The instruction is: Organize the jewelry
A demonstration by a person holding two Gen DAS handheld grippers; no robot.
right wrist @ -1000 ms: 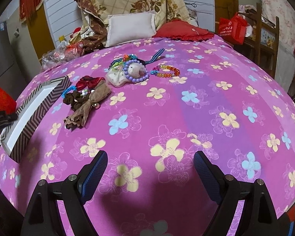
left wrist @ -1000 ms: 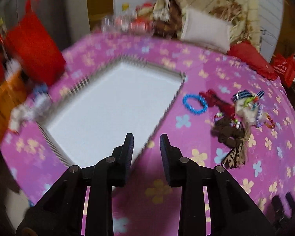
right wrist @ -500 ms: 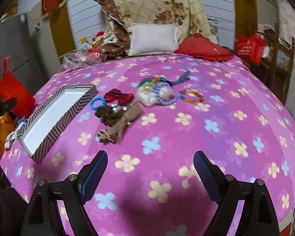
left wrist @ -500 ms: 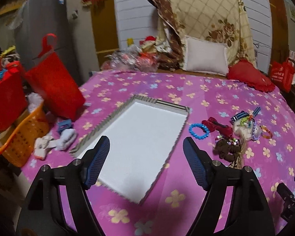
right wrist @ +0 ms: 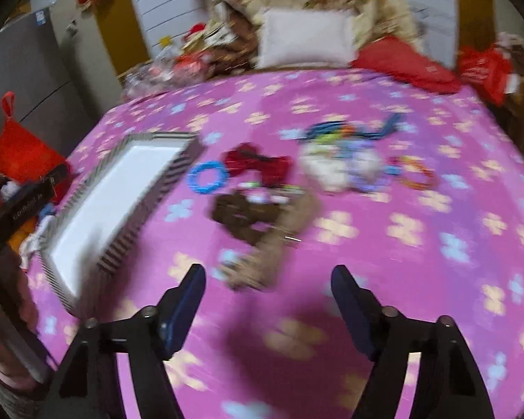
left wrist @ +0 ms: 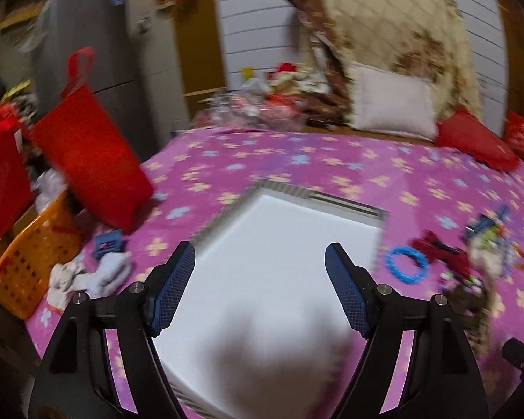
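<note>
Left wrist view: the left gripper (left wrist: 260, 262) hangs over one white tray (left wrist: 269, 279) with a striped rim, its two blue-padded jaws spread wide with nothing between them; they have just been opening. One blue bead bracelet (left wrist: 406, 264) lies just beside the tray's right edge on the pink flowered bedspread (left wrist: 297, 160), with one red bow (left wrist: 440, 249) past it. Two red bags (left wrist: 87, 164) stand at the left, one orange basket (left wrist: 28, 262) below them.

Right wrist view: the right gripper (right wrist: 268, 286) hovers above the bedspread, jaws wide and empty (they have just been closing a little). Ahead lie the bracelet (right wrist: 208, 177), the bow (right wrist: 258, 164), one dark brown hair piece (right wrist: 244, 216), one tan ribbon piece (right wrist: 276, 255), one pale pouch (right wrist: 339, 167) tangled with beads too blurred to count, and one orange-red bracelet (right wrist: 417, 173). The tray (right wrist: 122, 206) sits to the left, apart from the jewelry. One white pillow (right wrist: 307, 38) and one red cushion (right wrist: 405, 63) rest at the far end. White lettering on the black left gripper body at the left edge is too blurred to read.
</note>
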